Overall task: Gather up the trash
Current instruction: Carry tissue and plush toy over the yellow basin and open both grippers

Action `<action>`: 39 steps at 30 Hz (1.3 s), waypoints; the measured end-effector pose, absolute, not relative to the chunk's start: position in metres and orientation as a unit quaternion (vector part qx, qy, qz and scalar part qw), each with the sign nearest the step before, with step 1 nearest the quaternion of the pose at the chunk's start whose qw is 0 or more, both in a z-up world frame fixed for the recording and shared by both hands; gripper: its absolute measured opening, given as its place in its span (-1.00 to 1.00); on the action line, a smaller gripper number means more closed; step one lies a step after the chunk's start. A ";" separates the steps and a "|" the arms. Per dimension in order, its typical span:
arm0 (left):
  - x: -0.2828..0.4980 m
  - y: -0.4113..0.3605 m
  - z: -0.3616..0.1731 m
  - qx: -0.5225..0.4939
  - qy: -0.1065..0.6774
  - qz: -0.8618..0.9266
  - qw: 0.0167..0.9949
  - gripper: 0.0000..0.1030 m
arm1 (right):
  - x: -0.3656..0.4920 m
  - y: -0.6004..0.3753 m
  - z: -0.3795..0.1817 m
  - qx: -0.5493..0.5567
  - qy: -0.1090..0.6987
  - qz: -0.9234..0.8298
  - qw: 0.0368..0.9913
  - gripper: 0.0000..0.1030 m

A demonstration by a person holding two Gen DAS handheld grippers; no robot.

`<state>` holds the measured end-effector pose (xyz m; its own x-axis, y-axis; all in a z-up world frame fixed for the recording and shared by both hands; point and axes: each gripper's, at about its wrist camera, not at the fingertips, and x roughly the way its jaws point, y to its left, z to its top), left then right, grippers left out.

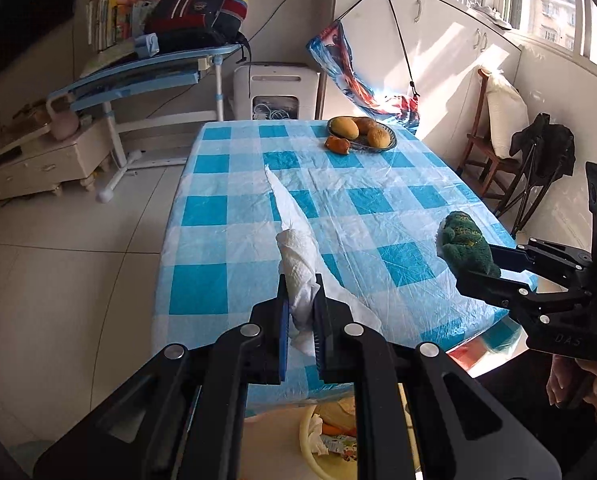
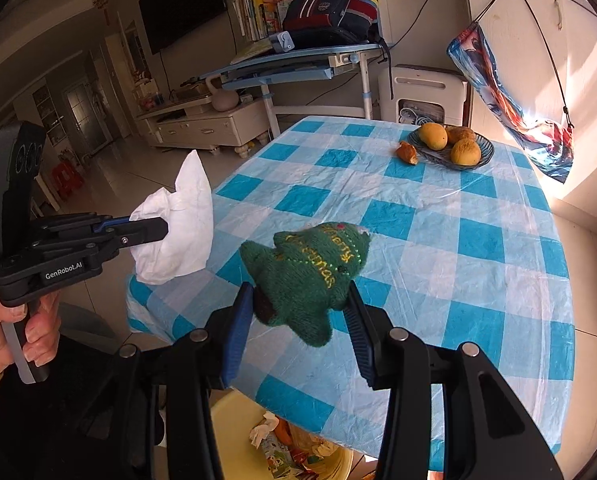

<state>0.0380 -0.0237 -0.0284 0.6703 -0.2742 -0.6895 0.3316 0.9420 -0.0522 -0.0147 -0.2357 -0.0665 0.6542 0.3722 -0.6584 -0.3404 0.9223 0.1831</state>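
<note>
Sunny living room, with a table point(image 2: 478, 240) under a blue-and-white checked plastic cover filling most of both views. In the right wrist view, starting at the far left, a hand point(image 2: 6, 336) grips the handle of the left gripper point(image 2: 160, 230). Its jaws are pinched nearly together on a crumpled white tissue point(image 2: 178, 220), which hangs past the table's left edge. Moving to the centre, the right gripper point(image 2: 298, 312) has its jaws about half spread, the blue pads pressing both sides of a green knitted toy point(image 2: 310, 272) with yellow lettering, lifted off the cover. Bottom centre, below the table edge, sits a yellow bin point(image 2: 226, 412) with wrappers and paper in it. Upper right, a dark bowl point(image 2: 482, 148) holds mangoes point(image 2: 432, 136), and an orange scrap point(image 2: 407, 153) lies just beside its left rim.
</note>
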 end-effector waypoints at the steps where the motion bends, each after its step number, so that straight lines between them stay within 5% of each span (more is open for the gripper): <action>1: 0.033 -0.023 -0.027 0.040 0.368 -0.163 0.915 -0.81 | -0.019 -0.235 -0.066 0.024 0.363 0.199 0.910 -0.12; 25: -0.066 -0.036 -0.056 0.056 0.386 -0.177 0.904 -0.80 | -0.102 -0.206 -0.104 -0.024 0.424 0.217 0.879 -0.09; 33: -0.093 -0.050 -0.078 0.089 0.410 -0.202 0.885 -0.80 | -0.110 -0.211 -0.119 -0.027 0.452 0.155 0.878 0.39; 37: -0.105 -0.062 -0.094 0.108 0.440 -0.238 0.859 -0.80 | -0.111 -0.233 -0.108 0.031 0.428 0.110 0.897 0.45; 39: -0.111 -0.068 -0.098 0.128 0.440 -0.242 0.855 -0.54 | -0.113 -0.240 -0.101 0.053 0.410 0.098 0.905 0.48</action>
<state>-0.1110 -0.0676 -0.0982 0.4954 -0.3019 -0.8145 0.5267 0.8500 0.0053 -0.1133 -0.2400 -0.1014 0.6443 0.2206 -0.7323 -0.1334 0.9752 0.1765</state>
